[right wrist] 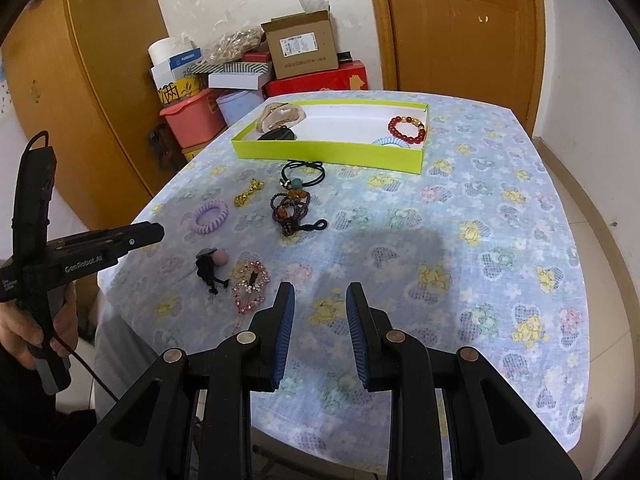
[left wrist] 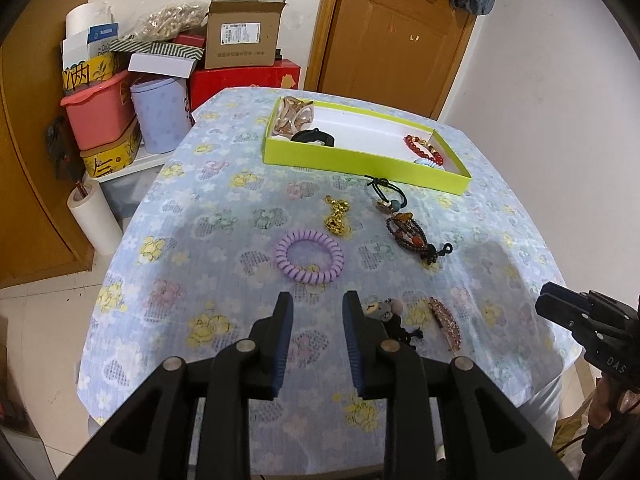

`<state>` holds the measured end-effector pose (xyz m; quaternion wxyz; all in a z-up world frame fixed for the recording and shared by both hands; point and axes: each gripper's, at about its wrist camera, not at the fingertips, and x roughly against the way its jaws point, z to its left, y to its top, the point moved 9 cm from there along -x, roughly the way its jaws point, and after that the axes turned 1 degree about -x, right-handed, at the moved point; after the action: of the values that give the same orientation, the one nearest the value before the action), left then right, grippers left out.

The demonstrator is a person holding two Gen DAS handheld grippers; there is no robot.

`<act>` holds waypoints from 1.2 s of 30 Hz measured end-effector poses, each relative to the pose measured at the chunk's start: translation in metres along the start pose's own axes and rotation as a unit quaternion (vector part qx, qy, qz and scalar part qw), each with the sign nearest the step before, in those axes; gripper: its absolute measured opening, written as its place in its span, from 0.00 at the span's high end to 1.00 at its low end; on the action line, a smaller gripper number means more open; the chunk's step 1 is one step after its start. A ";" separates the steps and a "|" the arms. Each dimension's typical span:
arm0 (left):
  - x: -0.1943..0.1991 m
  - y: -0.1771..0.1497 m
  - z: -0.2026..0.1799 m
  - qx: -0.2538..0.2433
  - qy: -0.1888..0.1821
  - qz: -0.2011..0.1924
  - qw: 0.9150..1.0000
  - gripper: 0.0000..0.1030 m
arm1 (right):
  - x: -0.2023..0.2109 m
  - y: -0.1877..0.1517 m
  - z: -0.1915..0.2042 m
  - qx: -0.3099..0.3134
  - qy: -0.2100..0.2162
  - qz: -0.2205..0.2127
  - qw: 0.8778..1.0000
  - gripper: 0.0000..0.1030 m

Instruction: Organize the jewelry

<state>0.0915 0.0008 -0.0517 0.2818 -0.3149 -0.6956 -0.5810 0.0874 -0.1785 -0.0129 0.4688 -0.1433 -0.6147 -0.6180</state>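
Loose jewelry lies on the flowered tablecloth: a purple spiral hair tie, a gold chain, a dark bead hair tie, a brown beaded bracelet, a small bobble hair tie and a pink rhinestone clip. Beyond them stands a lime-green box holding a red bead bracelet, a pinkish claw clip and a black piece. My left gripper hovers just short of the purple tie, open and empty. Right of the rhinestone clip, my right gripper is open and empty.
The table is bare cloth on its right half. Stacked cartons, a pink tub and paper rolls crowd the floor behind its far left corner. A wooden door stands behind. A hand holds the left gripper's handle.
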 end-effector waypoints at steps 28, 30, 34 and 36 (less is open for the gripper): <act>-0.067 0.026 0.022 -0.021 0.052 0.018 0.998 0.74 | -0.082 0.039 0.026 0.070 0.020 0.017 0.997 0.73; -0.068 0.027 0.021 -0.032 0.058 0.014 0.998 0.74 | -0.090 0.041 0.030 0.079 0.023 0.020 0.996 0.73; -0.071 0.029 0.016 -0.060 0.073 0.007 0.995 0.74 | -0.106 0.041 0.034 0.095 0.020 0.031 0.995 0.72; -0.071 0.030 0.016 -0.059 0.069 0.006 0.996 0.74 | -0.112 0.041 0.034 0.100 0.016 0.032 0.994 0.72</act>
<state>0.1599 0.0125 -0.0892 0.3135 -0.2941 -0.6369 -0.6399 0.1629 -0.0949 -0.0642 0.5099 -0.1053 -0.6611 -0.5403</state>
